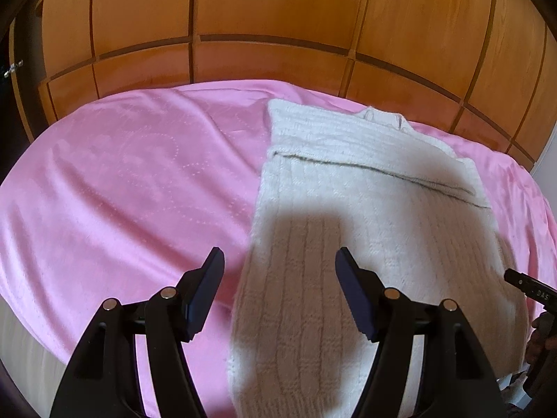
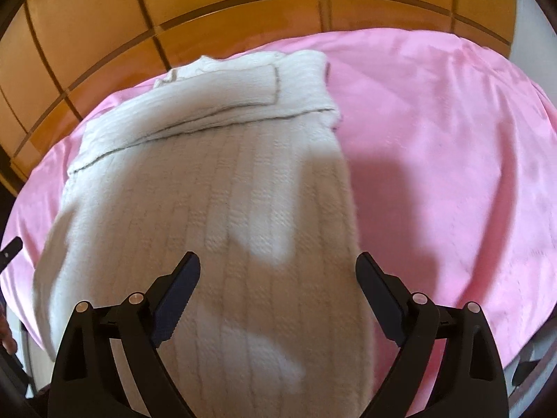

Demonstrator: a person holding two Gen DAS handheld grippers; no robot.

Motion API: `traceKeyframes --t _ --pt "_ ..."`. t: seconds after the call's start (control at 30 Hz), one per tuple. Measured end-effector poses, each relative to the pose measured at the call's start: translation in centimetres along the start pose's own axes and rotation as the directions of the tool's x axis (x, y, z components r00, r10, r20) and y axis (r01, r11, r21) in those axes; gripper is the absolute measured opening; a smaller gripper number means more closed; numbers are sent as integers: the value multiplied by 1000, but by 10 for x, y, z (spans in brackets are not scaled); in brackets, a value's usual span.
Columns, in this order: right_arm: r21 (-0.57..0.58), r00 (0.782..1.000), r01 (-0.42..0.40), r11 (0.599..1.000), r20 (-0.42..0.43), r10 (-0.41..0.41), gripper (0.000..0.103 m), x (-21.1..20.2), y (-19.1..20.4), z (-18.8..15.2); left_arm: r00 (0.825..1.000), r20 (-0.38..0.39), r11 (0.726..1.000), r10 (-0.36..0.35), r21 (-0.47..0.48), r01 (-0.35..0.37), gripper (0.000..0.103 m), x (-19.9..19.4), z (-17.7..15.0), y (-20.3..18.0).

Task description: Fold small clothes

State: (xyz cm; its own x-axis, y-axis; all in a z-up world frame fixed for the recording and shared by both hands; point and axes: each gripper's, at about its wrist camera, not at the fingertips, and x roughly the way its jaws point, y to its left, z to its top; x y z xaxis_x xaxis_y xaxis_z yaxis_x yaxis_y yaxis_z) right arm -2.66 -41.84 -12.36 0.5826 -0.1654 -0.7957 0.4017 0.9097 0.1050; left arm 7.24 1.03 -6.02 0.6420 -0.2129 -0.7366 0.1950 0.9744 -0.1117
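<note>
Left of the garment: wide bare stretch of pink bedspread on the bed, open room for laying or shifting cloth.

Left tool: jaws apart, nothing between them, straddling the sweater's left edge, one finger over pink, the other over knit.

White knit sweater: lies flat, long axis running away from both tools toward the wooden headboard. Sleeves appear already folded across the far part; the near end reaches down past the tools toward the near bed edge.

Right tool: jaws wide apart, empty, hovering over the sweater near its right edge.

Judgement: both tools are equally near the hem end; lifting it toward the collar looks likely. More pink bedspread lies open to the right.
</note>
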Motion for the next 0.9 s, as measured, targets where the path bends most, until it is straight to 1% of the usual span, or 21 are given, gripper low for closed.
traceKeyframes --t 0.23,0.33,0.47,0.53,0.57,0.6,0.63,0.7,0.73,0.77,0.8,0.83,0.87,0.9 --pt "28 999 25 999 -26 -24 90 -7 -19 -14 999 -41 1000 -10 -13 10 66 7 -15 14" --pt "55 998 34 998 -47 -32 90 -7 -30 -21 997 -65 998 -51 -28 49 66 8 -26 24" --pt "112 997 3 994 -76 6 90 -11 -47 -34 988 -114 995 -102 -13 101 65 9 -44 34" --pt "128 996 -21 992 -85 33 90 -14 -52 -42 978 -143 988 -153 3 154 65 6 -56 39" --pt "132 994 -44 990 -93 57 90 -16 -54 -47 970 -166 983 -180 -2 182 64 7 -62 41" --pt "131 992 -63 989 -97 77 90 -18 -54 -50 962 -183 979 -202 -11 203 62 9 -66 44" --pt "129 990 -83 988 -103 97 90 -20 -53 -54 954 -195 974 -225 -27 224 56 9 -70 46" --pt "119 983 -119 986 -126 134 80 -22 -50 -58 946 -204 968 -251 -33 250 48 7 -75 47" --pt "105 978 -140 985 -144 154 68 -24 -47 -60 942 -207 964 -264 -30 264 43 6 -75 47" --pt "90 973 -156 984 -157 168 61 -24 -43 -61 937 -211 960 -279 -32 279 42 5 -76 46" --pt "81 969 -172 982 -168 183 58 -25 -41 -62 932 -217 957 -289 -34 289 42 5 -77 46" --pt "70 962 -189 979 -186 199 51 -24 -37 -63 928 -226 954 -296 -29 297 37 5 -77 45" --pt "49 955 -204 978 -211 210 43 -23 -31 -63 925 -236 953 -296 -17 301 28 5 -79 43" --pt "18 953 -207 978 -224 206 39 -23 -25 -63 926 -243 955 -289 -4 297 22 4 -82 41"
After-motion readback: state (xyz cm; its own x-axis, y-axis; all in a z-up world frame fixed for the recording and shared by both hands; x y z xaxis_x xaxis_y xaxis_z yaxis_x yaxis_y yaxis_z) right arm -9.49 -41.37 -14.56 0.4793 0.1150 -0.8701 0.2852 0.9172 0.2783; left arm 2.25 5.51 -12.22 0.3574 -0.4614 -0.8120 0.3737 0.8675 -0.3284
